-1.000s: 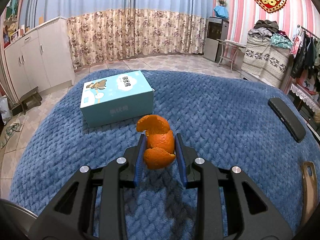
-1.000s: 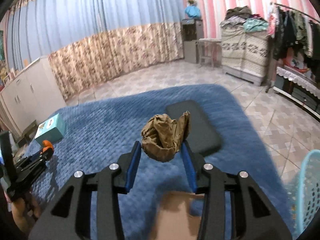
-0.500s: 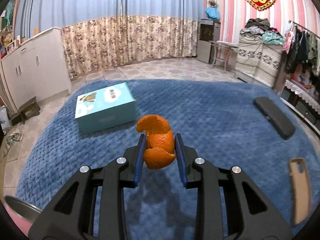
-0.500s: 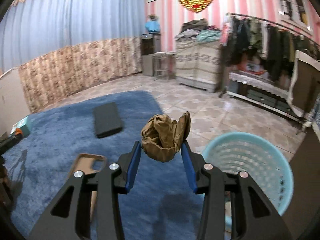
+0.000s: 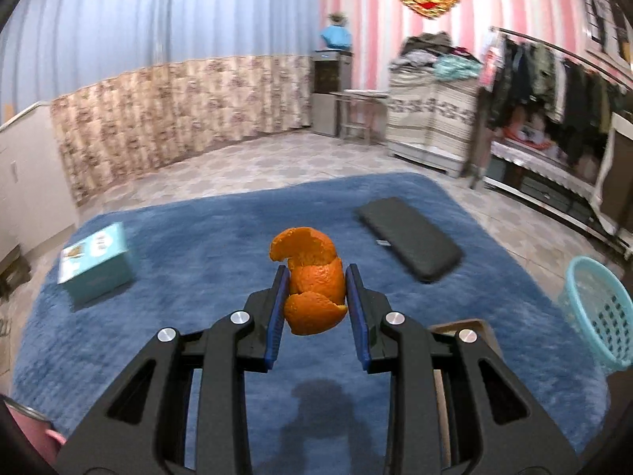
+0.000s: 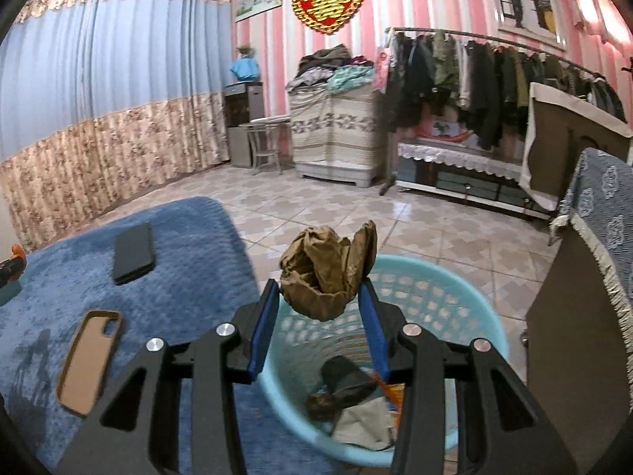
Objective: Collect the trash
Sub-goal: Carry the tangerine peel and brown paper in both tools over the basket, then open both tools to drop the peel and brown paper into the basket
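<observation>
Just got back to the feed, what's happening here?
A person is collecting trash with two handheld grippers. The right gripper holds a crumpled brown paper over the blue basket, which already has trash in it. The left gripper holds an orange peel over the blue rug, with the basket off to its right.

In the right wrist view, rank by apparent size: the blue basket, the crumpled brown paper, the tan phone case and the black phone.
1. blue basket
2. crumpled brown paper, enlarged by nearness to the camera
3. tan phone case
4. black phone, lying farther off, so unsure against the case
</observation>
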Motion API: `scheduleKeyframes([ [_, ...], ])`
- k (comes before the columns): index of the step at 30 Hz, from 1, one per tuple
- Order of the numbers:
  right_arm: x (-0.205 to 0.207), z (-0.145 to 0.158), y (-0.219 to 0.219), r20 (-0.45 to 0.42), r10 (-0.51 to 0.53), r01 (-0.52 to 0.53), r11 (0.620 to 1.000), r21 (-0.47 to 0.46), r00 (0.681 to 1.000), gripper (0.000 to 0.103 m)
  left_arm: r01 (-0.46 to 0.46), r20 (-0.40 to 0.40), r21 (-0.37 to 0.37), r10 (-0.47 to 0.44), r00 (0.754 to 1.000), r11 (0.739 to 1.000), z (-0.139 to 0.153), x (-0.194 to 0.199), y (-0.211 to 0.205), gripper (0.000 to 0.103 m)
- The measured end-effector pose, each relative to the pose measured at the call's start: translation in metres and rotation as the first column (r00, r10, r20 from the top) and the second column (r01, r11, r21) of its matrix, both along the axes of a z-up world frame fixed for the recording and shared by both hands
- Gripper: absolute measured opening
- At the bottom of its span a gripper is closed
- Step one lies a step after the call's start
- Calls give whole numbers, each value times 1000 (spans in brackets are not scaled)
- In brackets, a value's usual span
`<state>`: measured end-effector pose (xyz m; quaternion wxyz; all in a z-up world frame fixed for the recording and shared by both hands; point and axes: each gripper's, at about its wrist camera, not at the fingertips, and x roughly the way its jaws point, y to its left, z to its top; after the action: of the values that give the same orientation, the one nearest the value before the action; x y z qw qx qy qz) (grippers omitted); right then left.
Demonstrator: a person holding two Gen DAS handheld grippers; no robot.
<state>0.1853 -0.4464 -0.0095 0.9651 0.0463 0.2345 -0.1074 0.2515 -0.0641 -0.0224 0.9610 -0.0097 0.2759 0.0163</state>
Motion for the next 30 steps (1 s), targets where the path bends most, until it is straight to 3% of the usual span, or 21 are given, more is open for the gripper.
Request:
scheduleKeyframes([
  [6, -4, -4, -30, -2, -38, 38, 999, 9, 999, 41, 140, 5, 6, -140, 990, 990, 1, 2, -71, 28],
  [10, -2, -12, -44, -7, -43, 43, 998, 40, 999, 41, 244, 14, 19, -245, 970, 969, 2, -6, -120, 28],
  [17, -5, -15, -54, -4, -70, 70, 997, 45, 998, 41, 393, -8, 22, -393, 919, 919, -10, -15, -192, 28],
  [30, -9, -35, -98, -48, -191, 194, 978, 78, 980, 41, 568, -2, 33, -568, 823, 822, -20, -9, -298, 29],
])
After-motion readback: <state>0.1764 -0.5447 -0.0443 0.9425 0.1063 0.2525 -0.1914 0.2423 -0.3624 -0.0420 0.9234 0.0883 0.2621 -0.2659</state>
